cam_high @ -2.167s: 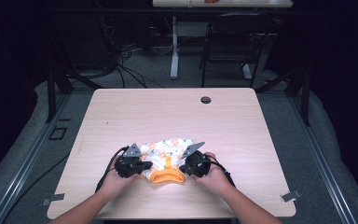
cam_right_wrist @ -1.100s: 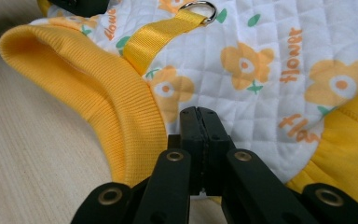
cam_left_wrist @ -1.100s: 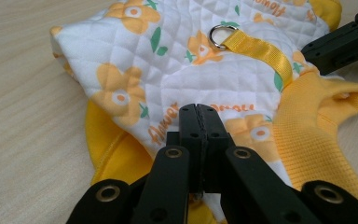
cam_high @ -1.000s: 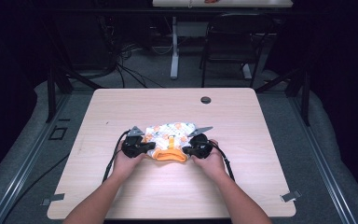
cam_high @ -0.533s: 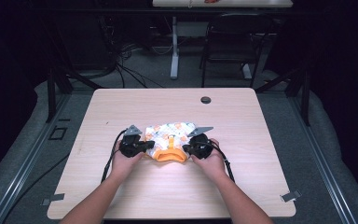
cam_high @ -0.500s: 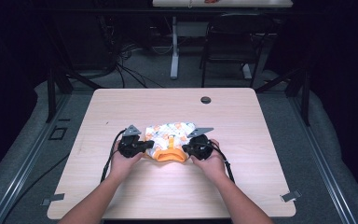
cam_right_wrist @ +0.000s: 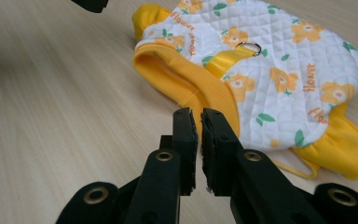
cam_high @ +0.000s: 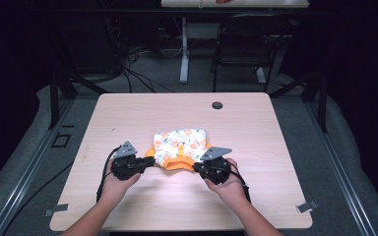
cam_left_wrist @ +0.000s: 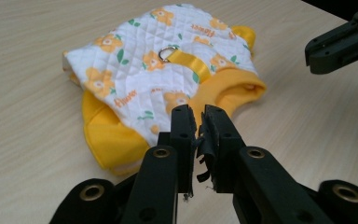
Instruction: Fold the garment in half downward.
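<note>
Lying flat on the desk, just ahead of both jaws: quilted floral pet vest. Flanking it, left gripper and right gripper, jaws pressed nearly together, pinching nothing.

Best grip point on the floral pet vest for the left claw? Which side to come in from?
A judgement: take the yellow ribbed sleeve cuff at the corner of the pet vest nearest the left claw, coming in low from the person's side. That hem is thick and lies at the garment's edge, so shut jaws could open and slide around it. The quilted white panel lies flat, offering no edge.
</note>
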A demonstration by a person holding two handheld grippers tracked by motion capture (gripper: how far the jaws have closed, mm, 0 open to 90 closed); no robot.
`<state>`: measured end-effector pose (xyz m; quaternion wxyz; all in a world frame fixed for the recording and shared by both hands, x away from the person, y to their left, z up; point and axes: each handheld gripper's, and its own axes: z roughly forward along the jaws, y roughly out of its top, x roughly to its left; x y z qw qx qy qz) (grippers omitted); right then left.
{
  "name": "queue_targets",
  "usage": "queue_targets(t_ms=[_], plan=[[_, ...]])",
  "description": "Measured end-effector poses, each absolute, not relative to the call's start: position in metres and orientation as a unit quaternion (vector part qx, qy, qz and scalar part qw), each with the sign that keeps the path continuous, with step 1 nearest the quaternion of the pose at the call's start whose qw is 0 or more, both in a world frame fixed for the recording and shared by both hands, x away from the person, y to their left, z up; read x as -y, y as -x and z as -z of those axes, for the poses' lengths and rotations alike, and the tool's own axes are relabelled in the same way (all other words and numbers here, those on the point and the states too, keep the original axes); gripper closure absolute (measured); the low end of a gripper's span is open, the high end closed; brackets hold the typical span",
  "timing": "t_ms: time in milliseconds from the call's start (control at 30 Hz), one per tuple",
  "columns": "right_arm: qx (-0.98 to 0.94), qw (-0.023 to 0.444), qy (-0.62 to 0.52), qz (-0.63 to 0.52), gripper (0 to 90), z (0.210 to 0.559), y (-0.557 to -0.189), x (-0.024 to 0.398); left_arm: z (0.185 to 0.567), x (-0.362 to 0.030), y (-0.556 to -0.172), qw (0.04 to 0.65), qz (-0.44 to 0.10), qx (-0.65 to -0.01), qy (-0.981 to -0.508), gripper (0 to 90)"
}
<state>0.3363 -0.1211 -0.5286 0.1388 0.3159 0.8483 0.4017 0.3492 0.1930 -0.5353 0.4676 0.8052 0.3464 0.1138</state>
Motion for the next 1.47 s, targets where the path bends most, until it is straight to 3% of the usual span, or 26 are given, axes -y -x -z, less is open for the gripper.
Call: queue_targets(t_ms=[433,800,1467], plan=[[-0.848,0.108,-0.325,-0.405,81.2,0.531,-0.309,0.150,0.542,-0.224,-0.315,0.465,-0.123,-0.355,-0.801,68.4],[-0.842,0.099,-0.350,-0.399,76.3,0.552,-0.313,0.153,0.556,-0.234,-0.317,0.461,-0.122,-0.377,-0.794,62.1],[-0.863,0.147,-0.327,-0.356,60.4,0.573,-0.314,0.139,0.572,-0.220,-0.320,0.432,-0.123,-0.353,-0.821,53.6]])
